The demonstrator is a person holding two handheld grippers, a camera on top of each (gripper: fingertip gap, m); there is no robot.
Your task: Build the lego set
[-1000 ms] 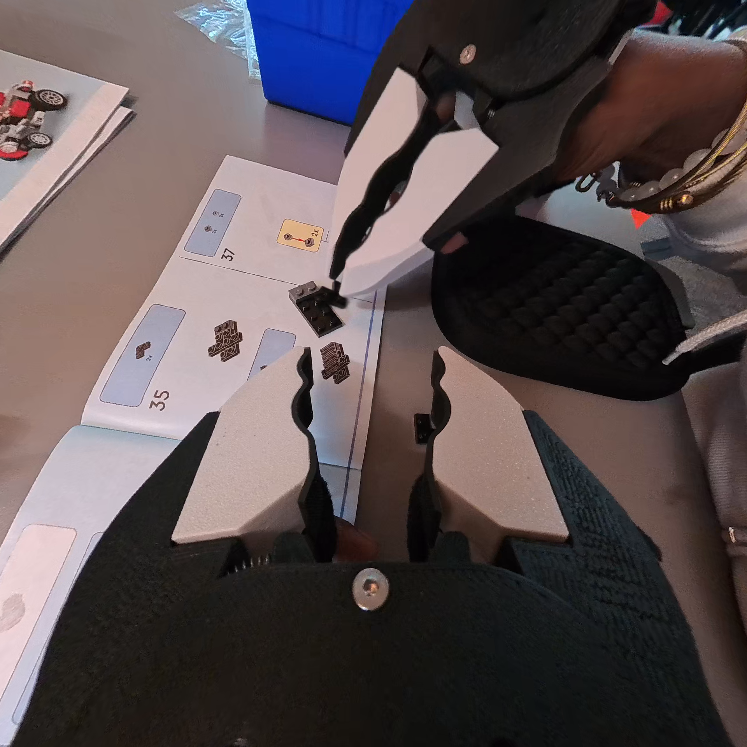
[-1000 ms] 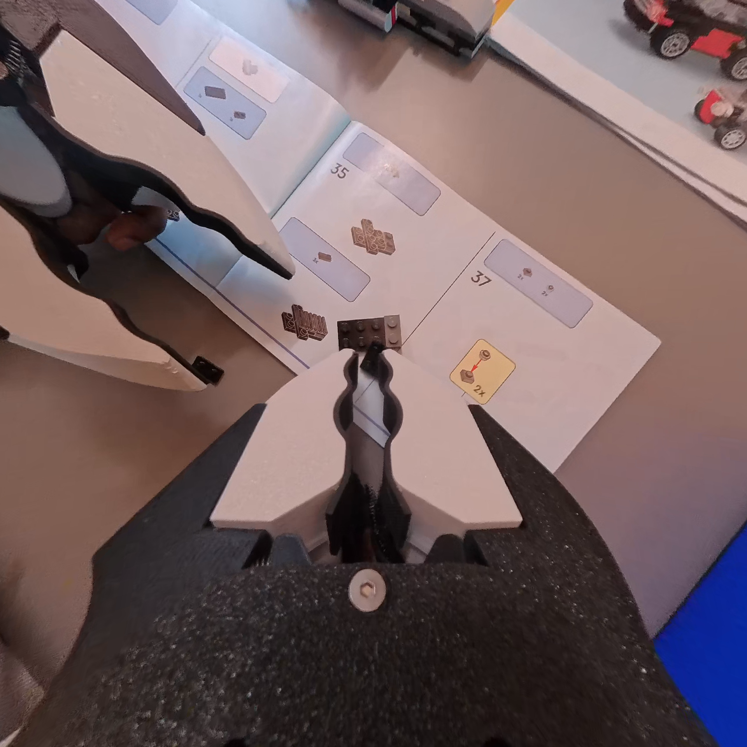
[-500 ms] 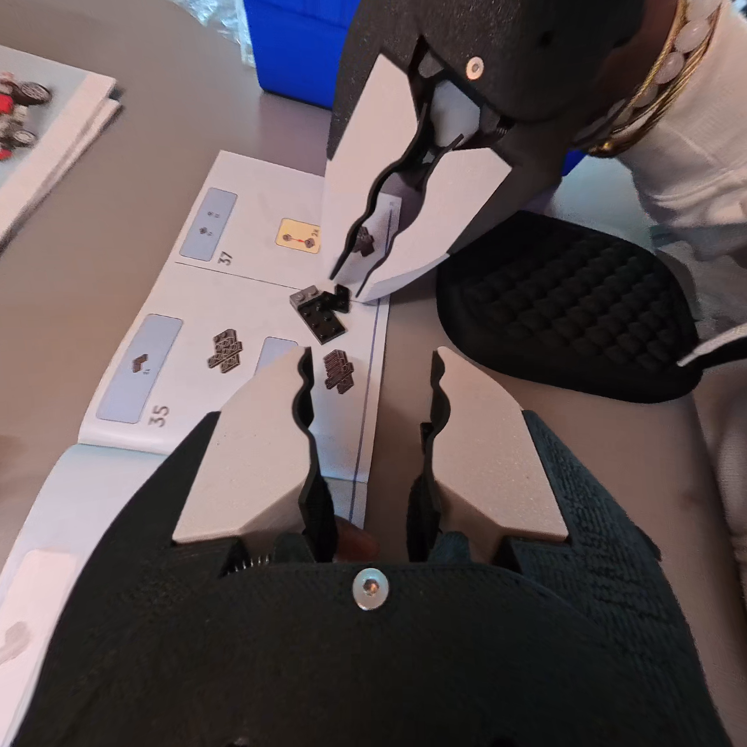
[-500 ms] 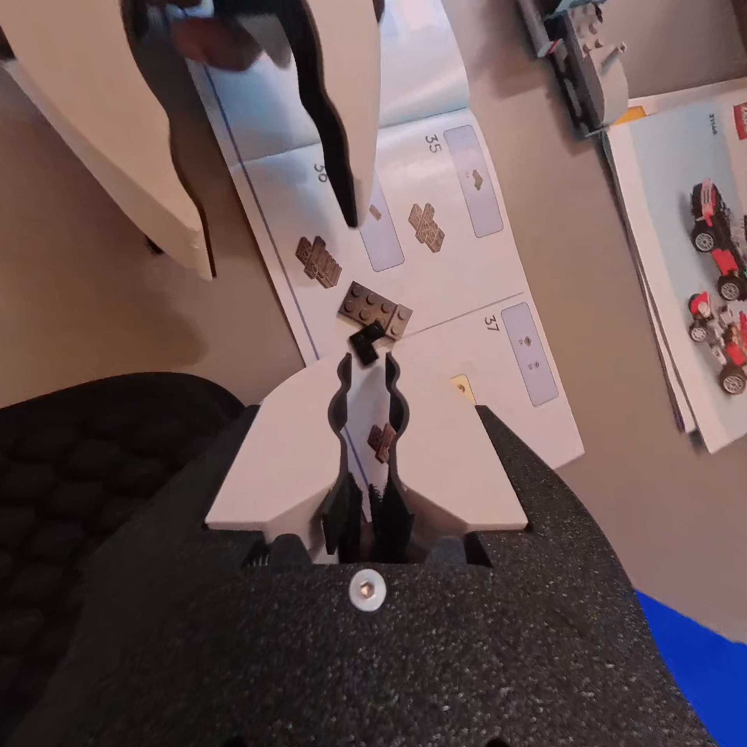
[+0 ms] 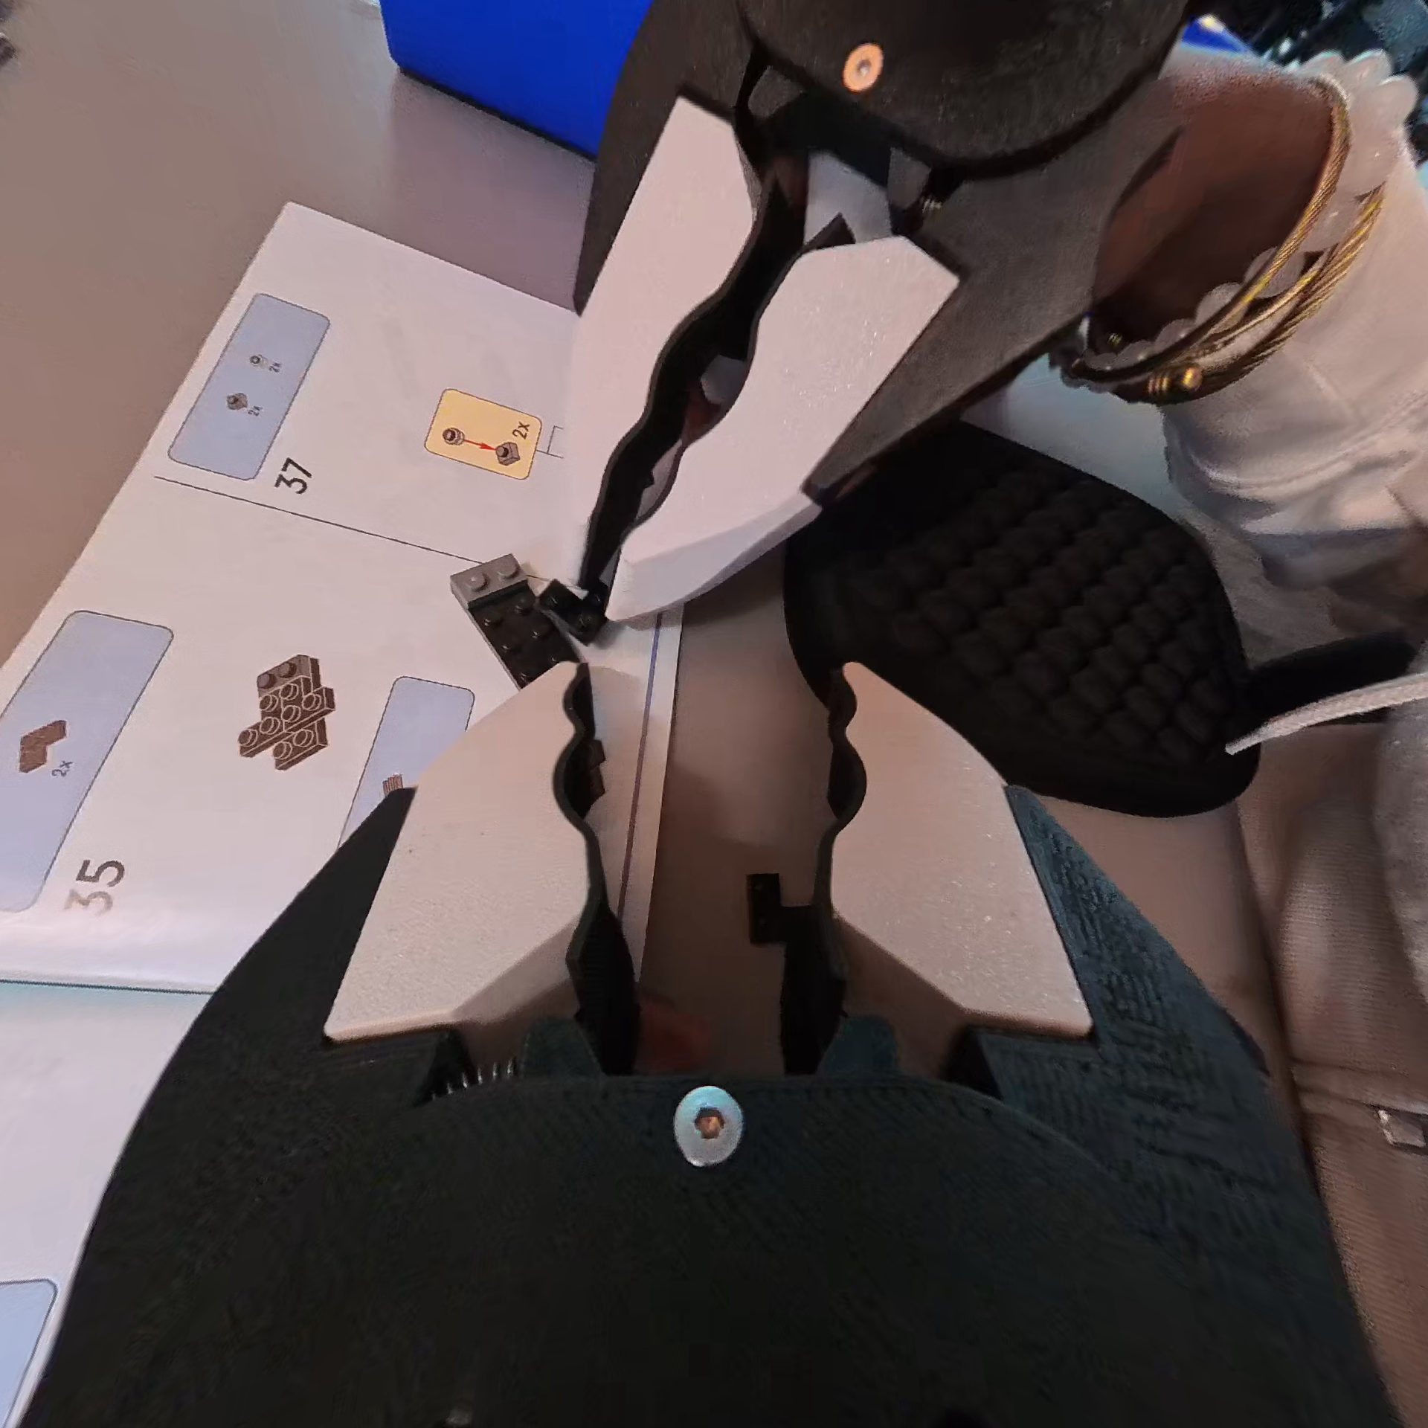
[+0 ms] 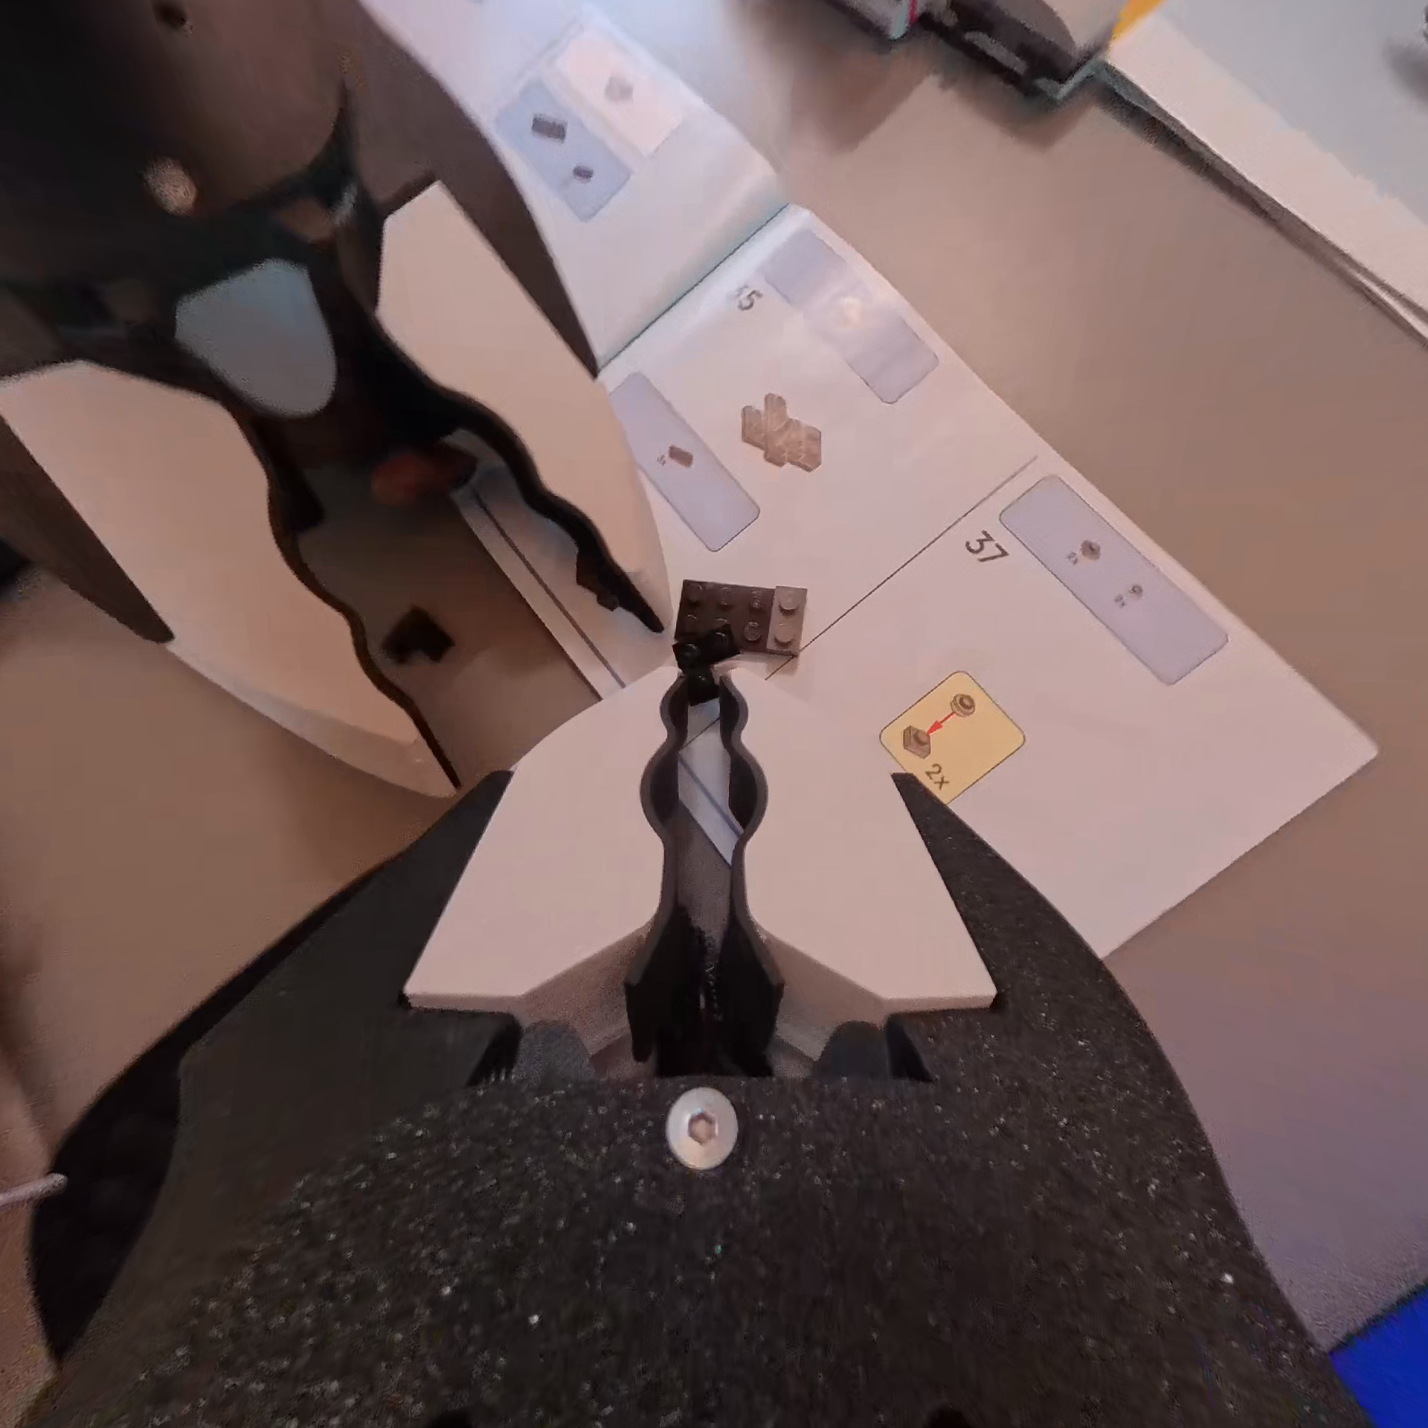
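Note:
A black plate (image 5: 516, 634) joined to a small grey plate (image 5: 488, 581) lies on the open instruction booklet (image 5: 309, 579). My right gripper (image 6: 702, 683) is shut on a small black corner piece (image 6: 700, 658) and holds it against the near edge of the black plate (image 6: 719, 606). In the left wrist view the right gripper (image 5: 599, 599) comes down from the top. My left gripper (image 5: 707, 688) is open and empty, just short of the plate. A second small black corner piece (image 5: 767, 908) lies on the table between its fingers and also shows in the right wrist view (image 6: 417, 637).
A black textured pad (image 5: 1028, 641) lies right of the booklet. A blue bin (image 5: 502, 69) stands at the far side. A person's wrist with bracelets (image 5: 1236, 309) holds the right gripper. A second booklet (image 6: 1275, 116) and a part-built model (image 6: 1004, 39) lie beyond. Less than 4 cm separates the two grippers' tips.
Half a second ago the right gripper was slightly open with the corner piece lying loose by the plate. Now it is shut on the piece. The left gripper has moved closer to the plate.

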